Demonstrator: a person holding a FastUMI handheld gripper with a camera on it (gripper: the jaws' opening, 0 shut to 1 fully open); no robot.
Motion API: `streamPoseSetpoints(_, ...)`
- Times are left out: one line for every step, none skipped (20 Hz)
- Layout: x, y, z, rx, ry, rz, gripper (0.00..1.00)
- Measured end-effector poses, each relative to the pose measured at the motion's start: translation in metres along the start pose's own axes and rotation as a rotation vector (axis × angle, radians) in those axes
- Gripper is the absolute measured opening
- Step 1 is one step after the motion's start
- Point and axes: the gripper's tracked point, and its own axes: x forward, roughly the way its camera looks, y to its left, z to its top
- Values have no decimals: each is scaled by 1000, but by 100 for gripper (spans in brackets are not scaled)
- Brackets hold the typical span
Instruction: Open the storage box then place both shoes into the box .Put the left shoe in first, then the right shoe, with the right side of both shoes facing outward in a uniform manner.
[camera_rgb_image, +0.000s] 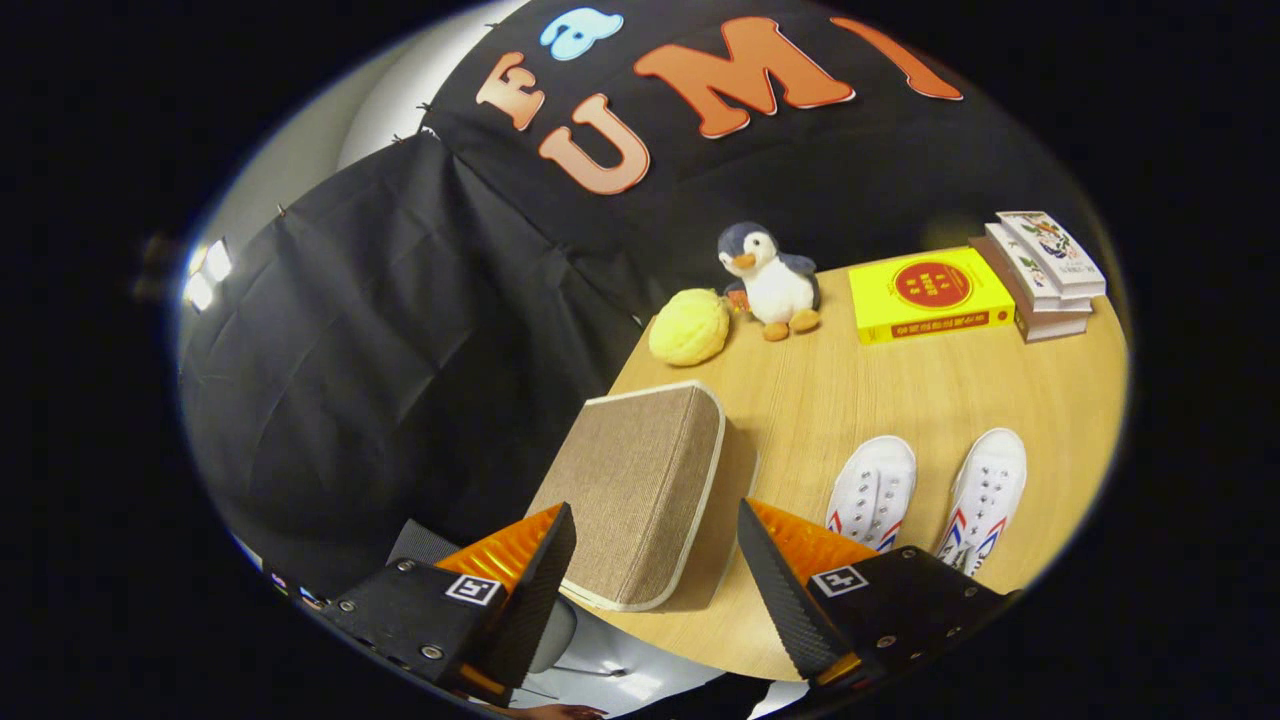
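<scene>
Tool (655, 560) is hanging wide open, holding nothing, angled down over the near edge of the bench (900, 400). The box (640, 490) is sitting just ahead of the fingers, its near corner lying in the gap btwn them; neither finger is touching it afaict. Lid is looking closed, white trim all round, so the opening step isn't done yet imo. The wide gap makes sense: probably lining up on the lid edge or the box corner, needing clearance on both sides.

Both shoes (925, 490) are lying on the bench beside the box, on the other side from the booth cloth, toes pointing away from the tool and heels hiding behind one finger. They're parked side by side, close but apart, and apart from the box, likely so each can be picked singly w/o bumping the other. Can't tell left from right shoe from this angle.

Clutter is sitting well beyond: a yellow ball (689, 326), a penguin (770, 280), a yellow book (930, 295) and a book stack (1045, 275) at the far edge, clear of the working zone.

Risk imo: the box is sitting close to the bench edge and looks light, so a push on the lid could slide it.
</scene>
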Motion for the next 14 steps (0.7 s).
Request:
streamPoseSetpoints(10,-2,-8,13,28,10,97)
streamPoseSetpoints(20,-4,-15,30,57,20,97)
streamPoseSetpoints(30,-7,-25,51,86,24,97)
streamPoseSetpoints(38,-10,-31,66,105,21,97)
streamPoseSetpoints(44,-10,-35,73,114,17,97)
streamPoseSetpoints(52,-11,-38,74,126,20,97)
streamPoseSetpoints(58,-10,-44,80,143,24,97)
streamPoseSetpoints(65,-9,-47,92,159,36,97)
streamPoseSetpoints(73,-9,-51,111,171,45,97)
streamPoseSetpoints(81,-10,-54,132,183,51,97)
streamPoseSetpoints(87,-12,-57,154,196,53,97)
streamPoseSetpoints(92,-8,-57,192,194,73,97)
streamPoseSetpoints(97,-8,-57,220,197,90,97)
streamPoseSetpoints(101,-6,-57,241,203,112,97)
